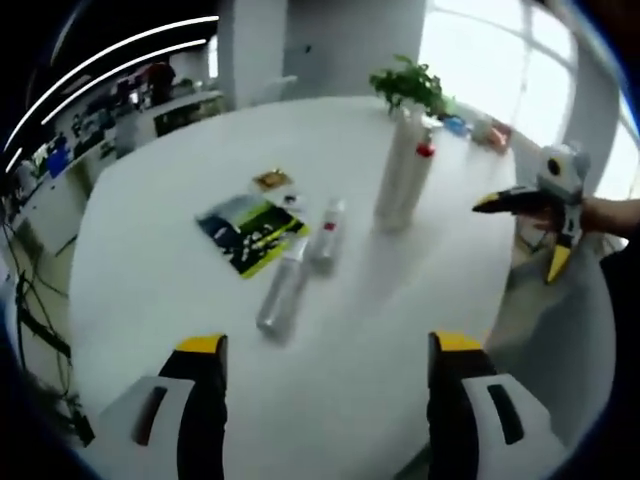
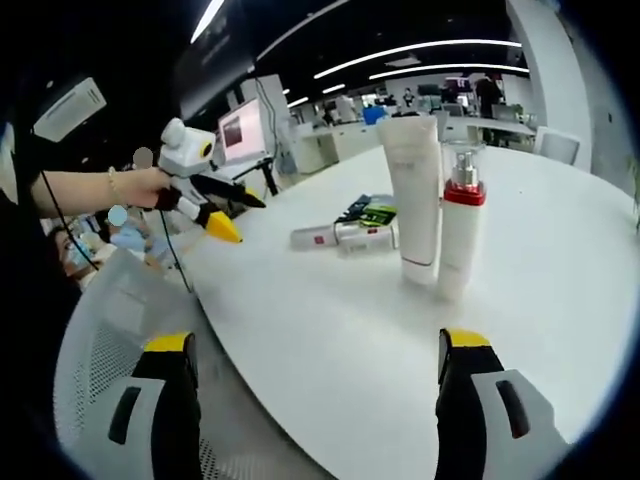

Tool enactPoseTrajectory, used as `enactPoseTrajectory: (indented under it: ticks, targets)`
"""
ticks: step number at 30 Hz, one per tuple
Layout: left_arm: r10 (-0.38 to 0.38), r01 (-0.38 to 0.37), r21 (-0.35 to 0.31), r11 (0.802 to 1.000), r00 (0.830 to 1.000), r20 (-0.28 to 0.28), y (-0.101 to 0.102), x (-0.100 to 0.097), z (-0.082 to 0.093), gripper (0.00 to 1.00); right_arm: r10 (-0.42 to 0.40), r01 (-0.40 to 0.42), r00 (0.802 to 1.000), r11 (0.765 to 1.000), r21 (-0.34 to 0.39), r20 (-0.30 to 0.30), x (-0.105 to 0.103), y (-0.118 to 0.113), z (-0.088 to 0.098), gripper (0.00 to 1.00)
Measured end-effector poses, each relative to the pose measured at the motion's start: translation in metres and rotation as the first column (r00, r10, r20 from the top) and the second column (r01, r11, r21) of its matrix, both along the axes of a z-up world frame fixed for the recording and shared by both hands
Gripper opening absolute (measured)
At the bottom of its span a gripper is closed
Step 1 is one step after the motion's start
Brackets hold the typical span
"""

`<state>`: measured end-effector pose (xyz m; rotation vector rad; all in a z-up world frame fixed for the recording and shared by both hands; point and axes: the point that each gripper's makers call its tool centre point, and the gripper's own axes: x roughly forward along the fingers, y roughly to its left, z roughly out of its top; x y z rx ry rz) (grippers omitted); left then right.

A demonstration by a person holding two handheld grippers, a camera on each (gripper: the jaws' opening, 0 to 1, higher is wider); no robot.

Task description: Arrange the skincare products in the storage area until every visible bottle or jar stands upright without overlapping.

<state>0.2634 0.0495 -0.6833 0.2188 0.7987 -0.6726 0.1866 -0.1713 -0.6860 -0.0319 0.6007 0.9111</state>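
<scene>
My left gripper (image 1: 328, 375) hangs wide open and empty over the white table (image 1: 150, 280); my right gripper (image 2: 315, 375) is equally open and empty, near the table edge. Two bottles lie flat: a silvery bottle (image 1: 282, 292) and a smaller bottle (image 1: 327, 234) with a red band, just beside a leaflet (image 1: 250, 232). A white tube (image 2: 413, 198) and a pump bottle (image 2: 459, 232) with a red collar already stand upright, close together. The lying bottles look light, stiff and slick, likely to roll. I would grip each across its middle, then tip it onto its base.
</scene>
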Motion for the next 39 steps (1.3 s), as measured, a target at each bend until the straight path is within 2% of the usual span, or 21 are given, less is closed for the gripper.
enactPoseTrajectory:
  ticks: [5,8,13,15,17,18,20,25,33,38,39]
  targets:
    - [-0.015,0.016,0.030,0.999,1.000,-0.013,-0.001,0.004,-0.004,0.73,0.001,-0.001,1.000,1.000,-0.002,-0.002,-0.001,-0.001,-0.001,0.97]
    - [-0.061,0.064,0.091,0.994,0.997,-0.036,-0.003,0.005,-0.012,0.73,-0.001,0.001,1.000,1.000,0.001,-0.006,-0.001,-0.001,-0.001,0.97]
    - [-0.081,0.088,0.122,0.989,0.994,-0.067,-0.008,0.011,-0.016,0.74,0.004,-0.004,1.000,1.000,-0.004,-0.016,-0.004,0.001,0.000,0.97]
    - [-0.095,0.109,0.163,0.981,0.991,-0.089,-0.006,0.015,-0.021,0.73,0.003,-0.003,1.000,1.000,-0.005,-0.019,-0.004,0.001,0.000,0.97]
    - [-0.101,0.117,0.167,0.979,0.990,-0.100,-0.008,0.020,-0.023,0.73,-0.001,0.001,1.000,1.000,-0.005,-0.023,-0.005,0.001,0.000,0.97]
    - [-0.109,0.130,0.169,0.977,0.986,-0.130,-0.011,0.020,-0.025,0.74,0.000,0.000,1.000,1.000,-0.005,-0.025,-0.005,0.001,0.000,0.97]
    - [-0.119,0.141,0.176,0.974,0.984,-0.134,-0.016,0.023,-0.026,0.75,0.003,-0.003,1.000,1.000,-0.005,-0.030,-0.005,0.002,-0.001,0.97]
    - [-0.156,0.195,0.266,0.944,0.975,-0.158,-0.013,0.036,-0.036,0.75,0.019,-0.019,0.999,1.000,-0.017,-0.042,-0.007,0.003,-0.004,0.97]
    - [-0.179,0.231,0.306,0.924,0.966,-0.188,-0.016,0.041,-0.044,0.75,0.020,-0.022,0.998,0.999,-0.029,-0.060,-0.008,0.001,-0.009,0.97]
    - [-0.189,0.249,0.310,0.918,0.959,-0.211,-0.016,0.044,-0.057,0.74,0.005,-0.006,0.998,1.000,-0.026,-0.067,-0.007,-0.002,-0.010,0.97]
    - [-0.201,0.264,0.317,0.911,0.955,-0.220,-0.016,0.045,-0.056,0.74,0.000,-0.002,0.998,1.000,-0.025,-0.069,-0.006,-0.002,-0.010,0.97]
